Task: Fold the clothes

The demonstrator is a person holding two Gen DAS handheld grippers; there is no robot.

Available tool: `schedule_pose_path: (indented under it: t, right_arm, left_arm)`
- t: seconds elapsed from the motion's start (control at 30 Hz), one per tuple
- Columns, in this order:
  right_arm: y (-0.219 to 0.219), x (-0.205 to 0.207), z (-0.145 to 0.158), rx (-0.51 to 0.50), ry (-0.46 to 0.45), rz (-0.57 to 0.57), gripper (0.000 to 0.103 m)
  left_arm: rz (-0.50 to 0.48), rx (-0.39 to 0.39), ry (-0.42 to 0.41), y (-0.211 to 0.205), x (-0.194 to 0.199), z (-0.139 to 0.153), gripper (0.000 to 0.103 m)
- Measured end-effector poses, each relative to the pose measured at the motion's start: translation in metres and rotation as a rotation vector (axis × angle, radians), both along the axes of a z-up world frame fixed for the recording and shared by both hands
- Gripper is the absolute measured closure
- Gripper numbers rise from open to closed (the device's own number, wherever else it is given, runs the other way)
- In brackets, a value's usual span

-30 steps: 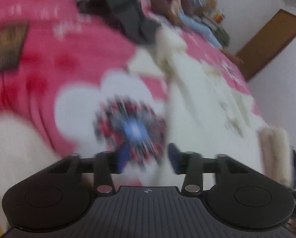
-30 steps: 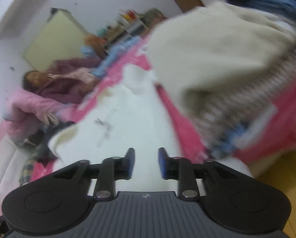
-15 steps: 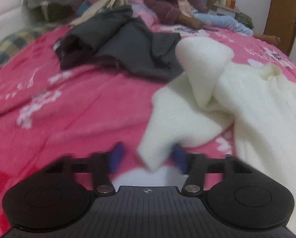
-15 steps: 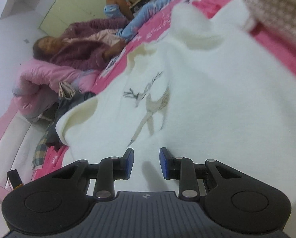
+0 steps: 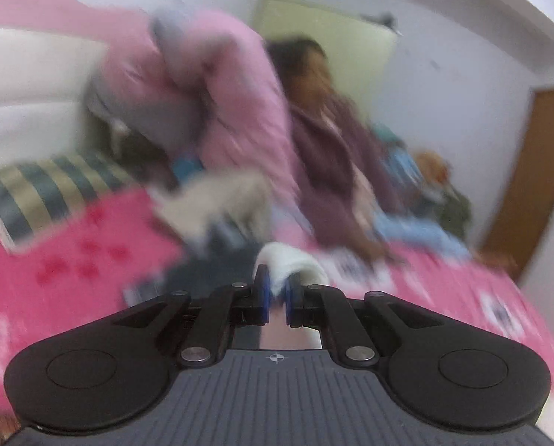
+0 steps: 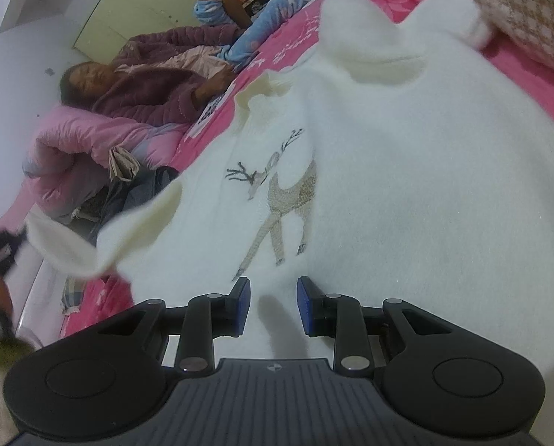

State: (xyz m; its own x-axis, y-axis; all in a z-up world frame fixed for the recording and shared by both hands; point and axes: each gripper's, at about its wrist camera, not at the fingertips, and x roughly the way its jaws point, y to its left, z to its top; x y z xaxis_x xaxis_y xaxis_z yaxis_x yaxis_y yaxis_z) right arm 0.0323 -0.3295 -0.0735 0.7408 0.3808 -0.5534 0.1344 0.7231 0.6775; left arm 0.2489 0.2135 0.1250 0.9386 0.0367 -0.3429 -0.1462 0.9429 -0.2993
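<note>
Lying spread across the pink bedspread (image 6: 529, 59), the white sweater (image 6: 425, 186) fills most of the right wrist view, with an embroidered deer (image 6: 284, 200) facing up near its middle. One sleeve (image 6: 102, 245) of the sweater is lifted off the bed to the left of the deer, pulled toward a dark blurred shape at the frame edge.

Left gripper (image 5: 275, 299): its jaws have just been closing and now pinch a bunched end of white sweater cloth (image 5: 290, 265) between the blue pads. The view is heavily blurred.

Right gripper (image 6: 273, 306): jaws stand partly apart, low over the sweater below the deer. Whether the pads touch the knit cannot be told; nothing is clamped between them.

Beyond the sweater, a person in a purple robe (image 6: 158, 81) reclines on the bedspread beside a pink quilt (image 6: 80, 156). A beige checked garment (image 6: 529, 11) lies at the sweater's far right corner. A striped pillow (image 5: 42, 189) sits left of the pinched cloth.

No containers are in view. White print on the bedspread is too small to read.
</note>
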Motion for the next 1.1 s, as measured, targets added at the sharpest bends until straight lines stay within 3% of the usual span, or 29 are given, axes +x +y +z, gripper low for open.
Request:
schedule_pose_path:
  t: [0.1,0.13,0.2,0.27,0.47,0.57,0.7,0.73,0.87,0.97,1.0,1.03,1.1]
  right_arm:
    - [0.002,-0.001,-0.001,-0.004,-0.008,-0.003,0.073]
    - [0.002,-0.002,-0.002,-0.005,-0.012,-0.003,0.073]
    - [0.002,-0.003,-0.002,-0.007,-0.015,-0.002,0.073]
    - [0.002,-0.004,-0.001,-0.008,-0.016,-0.001,0.073]
    - [0.006,0.000,0.007,-0.046,0.001,0.020,0.072]
    - [0.025,0.006,0.029,-0.159,-0.042,0.098,0.072]
    - [0.052,0.006,0.051,-0.201,-0.100,0.172,0.072]
    - [0.056,0.003,0.052,-0.197,-0.102,0.175,0.072]
    - [0.067,-0.016,0.054,-0.188,-0.102,0.163,0.072]
    - [0.064,-0.042,0.054,-0.200,-0.084,0.118,0.072]
    - [0.061,-0.050,0.054,-0.210,-0.074,0.096,0.072]
    - [0.057,-0.058,0.054,-0.221,-0.062,0.073,0.072]
    - [0.049,-0.068,0.053,-0.233,-0.035,0.034,0.072]
  left_arm:
    - [0.172,0.060,-0.032,0.022,0.039,0.000,0.089]
    - [0.209,0.066,-0.013,0.029,0.048,-0.006,0.072]
    - [0.246,0.011,0.048,0.043,0.057,-0.019,0.053]
    - [0.229,-0.090,0.067,0.049,0.042,-0.031,0.052]
    - [-0.051,-0.215,0.168,0.029,-0.031,-0.051,0.048]
    - [-0.308,-0.212,0.242,-0.006,-0.070,-0.060,0.039]
    - [-0.556,-0.298,0.356,-0.059,-0.092,-0.106,0.029]
    - [-0.581,-0.316,0.380,-0.070,-0.092,-0.119,0.027]
    - [-0.501,-0.352,0.429,-0.098,-0.068,-0.170,0.027]
    - [-0.414,-0.337,0.386,-0.104,-0.046,-0.186,0.036]
    - [-0.400,-0.334,0.377,-0.105,-0.041,-0.187,0.048]
    - [-0.385,-0.332,0.369,-0.107,-0.036,-0.189,0.072]
    - [-0.376,-0.358,0.360,-0.103,-0.026,-0.186,0.089]
